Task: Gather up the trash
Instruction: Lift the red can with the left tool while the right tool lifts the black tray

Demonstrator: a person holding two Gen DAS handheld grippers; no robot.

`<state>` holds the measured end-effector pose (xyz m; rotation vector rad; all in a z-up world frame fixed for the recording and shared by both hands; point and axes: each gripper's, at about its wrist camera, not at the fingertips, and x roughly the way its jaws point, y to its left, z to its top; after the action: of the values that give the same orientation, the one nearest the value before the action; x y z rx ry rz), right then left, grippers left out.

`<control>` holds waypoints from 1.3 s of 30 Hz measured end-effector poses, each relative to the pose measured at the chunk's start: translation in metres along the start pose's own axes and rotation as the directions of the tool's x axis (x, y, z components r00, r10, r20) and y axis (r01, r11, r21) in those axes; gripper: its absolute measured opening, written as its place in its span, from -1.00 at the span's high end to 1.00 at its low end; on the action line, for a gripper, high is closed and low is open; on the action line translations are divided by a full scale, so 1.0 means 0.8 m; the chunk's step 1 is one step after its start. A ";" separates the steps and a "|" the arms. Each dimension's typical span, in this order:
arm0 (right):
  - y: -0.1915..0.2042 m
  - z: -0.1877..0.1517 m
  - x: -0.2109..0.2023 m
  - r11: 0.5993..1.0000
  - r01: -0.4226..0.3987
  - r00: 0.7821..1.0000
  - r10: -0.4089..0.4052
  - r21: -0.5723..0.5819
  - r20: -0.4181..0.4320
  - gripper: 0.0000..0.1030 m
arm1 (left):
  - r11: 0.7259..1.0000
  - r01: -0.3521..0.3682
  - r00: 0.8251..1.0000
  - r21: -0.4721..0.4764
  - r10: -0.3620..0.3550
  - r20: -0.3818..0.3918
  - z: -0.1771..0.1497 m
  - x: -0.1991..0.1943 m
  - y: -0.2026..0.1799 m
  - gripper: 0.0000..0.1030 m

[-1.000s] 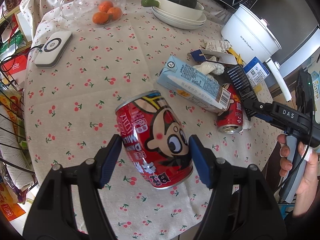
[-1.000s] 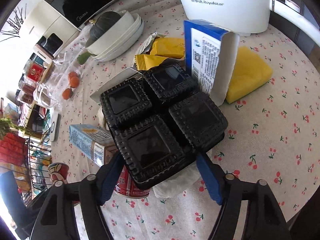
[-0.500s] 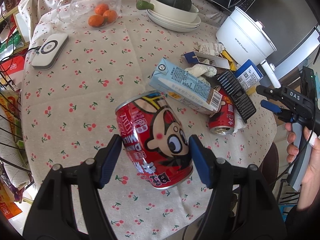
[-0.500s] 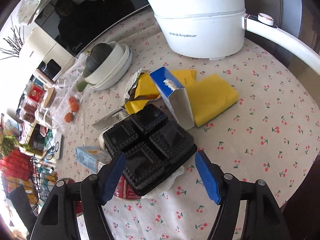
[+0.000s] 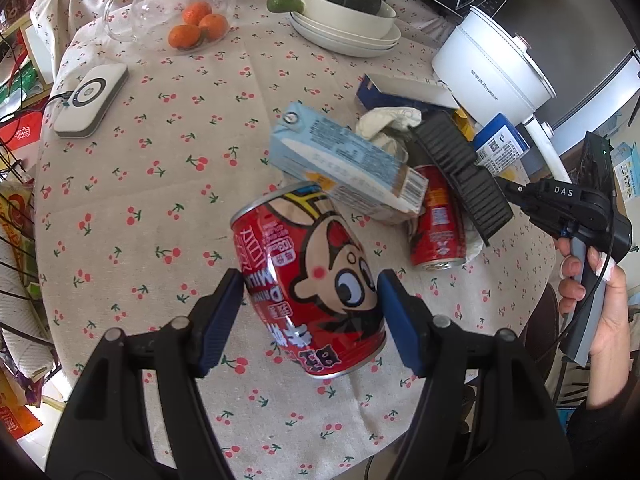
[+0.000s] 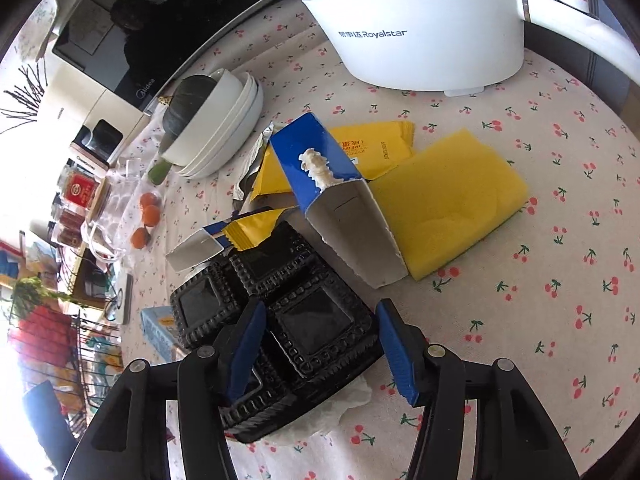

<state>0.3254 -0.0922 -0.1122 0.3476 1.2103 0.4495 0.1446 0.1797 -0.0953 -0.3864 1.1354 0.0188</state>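
My left gripper [image 5: 312, 316] is shut on a red cartoon milk can [image 5: 308, 280], held above the cherry-print tablecloth. Behind it lie a light-blue carton [image 5: 344, 168], a second red can [image 5: 438, 224], crumpled tissue [image 5: 384, 124] and a black plastic tray [image 5: 464, 164]. My right gripper [image 6: 320, 344] is open, its jaws astride one corner of the black tray [image 6: 280, 320]. It also shows in the left wrist view [image 5: 516, 192], at the tray's right end. Beyond the tray lie a torn blue box [image 6: 340, 196], yellow wrappers [image 6: 368, 148] and a yellow sponge [image 6: 452, 196].
A white Royalstar cooker [image 6: 416, 24] stands at the back right. Stacked white bowls with a green squash [image 5: 344, 8], a glass jug with oranges [image 5: 192, 24] and a white charger pad [image 5: 92, 96] sit farther back. A wire rack [image 5: 16, 240] is left of the table.
The right gripper drew back from the black tray, then came down again, now over one corner. The left gripper still holds the can and has shifted closer over the trash pile.
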 end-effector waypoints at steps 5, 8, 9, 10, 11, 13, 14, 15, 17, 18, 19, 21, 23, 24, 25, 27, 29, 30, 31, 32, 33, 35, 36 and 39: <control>0.000 -0.008 -0.025 0.998 0.061 0.998 -0.061 -0.006 0.018 0.82 | 1.000 0.013 1.000 0.001 -0.013 0.011 -0.002 -0.005 -0.005 -0.36; -0.002 -0.012 -0.034 0.998 0.022 1.000 -0.023 0.052 0.012 -0.06 | 1.000 0.016 0.999 -0.002 -0.016 0.028 -0.001 -0.011 -0.006 -0.36; 0.002 -0.014 -0.037 0.999 0.021 1.000 -0.022 0.048 0.014 -0.32 | 1.000 0.016 0.999 -0.002 -0.016 0.031 0.000 -0.012 -0.005 -0.36; 0.012 -0.016 -0.039 1.000 0.023 1.000 -0.023 0.021 0.011 -0.32 | 1.000 0.014 0.999 -0.003 -0.014 0.033 0.000 -0.012 -0.005 -0.36; 0.023 -0.018 -0.040 0.999 0.030 1.000 -0.030 -0.014 0.004 -0.32 | 1.000 0.013 0.999 -0.006 -0.012 0.033 0.001 -0.012 -0.004 -0.36; 0.047 -0.021 -0.043 0.995 0.058 0.998 -0.058 -0.086 0.009 -0.32 | 1.000 0.011 0.999 -0.011 -0.011 0.032 0.001 -0.011 -0.002 -0.36; 0.060 -0.023 -0.044 0.990 0.069 0.998 -0.067 -0.127 0.016 -0.32 | 1.000 0.011 0.999 -0.013 -0.010 0.031 0.001 -0.012 -0.001 -0.36; 0.074 -0.026 -0.044 0.982 0.075 0.997 -0.073 -0.173 0.020 -0.31 | 1.000 0.011 0.999 -0.013 -0.011 0.031 0.001 -0.012 -0.001 -0.36; 0.104 -0.031 -0.037 0.960 0.087 0.996 -0.086 -0.268 0.013 -0.29 | 1.000 0.011 0.999 -0.012 -0.011 0.034 0.000 -0.014 0.001 -0.36; 0.117 -0.034 -0.032 0.948 0.091 0.996 -0.093 -0.306 0.005 -0.26 | 1.000 0.012 0.999 -0.012 -0.012 0.035 0.000 -0.015 0.001 -0.36; 0.129 -0.037 -0.024 0.932 0.102 0.994 -0.110 -0.347 -0.002 -0.24 | 1.000 0.012 0.999 -0.012 -0.012 0.036 0.000 -0.016 0.002 -0.36; 0.150 -0.040 -0.006 0.898 0.142 0.987 -0.159 -0.415 -0.005 -0.17 | 1.000 0.011 0.999 -0.014 -0.010 0.038 -0.001 -0.017 0.006 -0.36; 0.159 -0.039 0.012 0.883 0.166 0.982 -0.189 -0.439 -0.009 -0.14 | 1.000 0.007 0.999 -0.017 -0.006 0.039 0.000 -0.018 0.009 -0.36; 0.161 -0.039 0.018 0.883 0.163 0.981 -0.193 -0.439 -0.023 -0.11 | 1.000 0.006 0.999 -0.019 -0.006 0.038 0.000 -0.017 0.010 -0.36; 0.162 -0.036 0.026 0.884 0.163 0.980 -0.196 -0.437 -0.032 -0.09 | 1.000 0.007 0.999 -0.021 -0.006 0.037 0.000 -0.017 0.012 -0.36; 0.163 -0.034 0.034 0.873 0.195 0.974 -0.226 -0.446 -0.017 -0.09 | 1.000 0.006 0.999 -0.024 -0.005 0.035 0.001 -0.016 0.016 -0.36; 0.159 -0.031 0.045 0.881 0.182 0.972 -0.228 -0.436 -0.054 -0.09 | 1.000 0.005 0.999 -0.026 -0.004 0.034 0.002 -0.016 0.018 -0.36; 0.160 -0.032 0.047 0.875 0.183 0.973 -0.226 -0.447 -0.044 -0.09 | 1.000 0.005 0.999 -0.028 -0.004 0.034 0.003 -0.015 0.019 -0.36; 0.162 -0.034 0.048 0.864 0.188 0.973 -0.230 -0.467 -0.034 -0.09 | 1.000 0.004 0.999 -0.029 -0.003 0.034 0.003 -0.015 0.020 -0.36; 0.164 -0.036 0.050 0.852 0.197 0.970 -0.242 -0.485 -0.030 -0.05 | 1.000 0.003 0.999 -0.030 -0.002 0.034 0.004 -0.015 0.020 -0.36; 0.166 -0.038 0.052 0.840 0.207 0.967 -0.253 -0.501 -0.024 0.00 | 0.999 0.004 0.999 -0.032 -0.002 0.034 0.004 -0.014 0.020 -0.36; 0.167 -0.042 0.049 0.829 0.213 0.967 -0.256 -0.516 -0.011 0.07 | 0.999 0.007 0.999 -0.035 -0.006 0.037 0.004 -0.015 0.019 -0.36; 0.167 -0.042 0.045 0.830 0.214 0.967 -0.253 -0.515 -0.006 0.08 | 0.999 0.009 0.999 -0.035 -0.007 0.039 0.003 -0.016 0.017 -0.36; 0.166 -0.046 0.026 0.820 0.239 0.965 -0.259 -0.520 0.035 0.08 | 1.000 0.013 0.999 -0.023 -0.012 0.047 0.001 -0.020 0.010 -0.36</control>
<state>0.2772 0.0335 -0.0759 -0.2896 1.1000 0.5366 0.1372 0.1899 -0.0832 -0.4114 1.0868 0.0301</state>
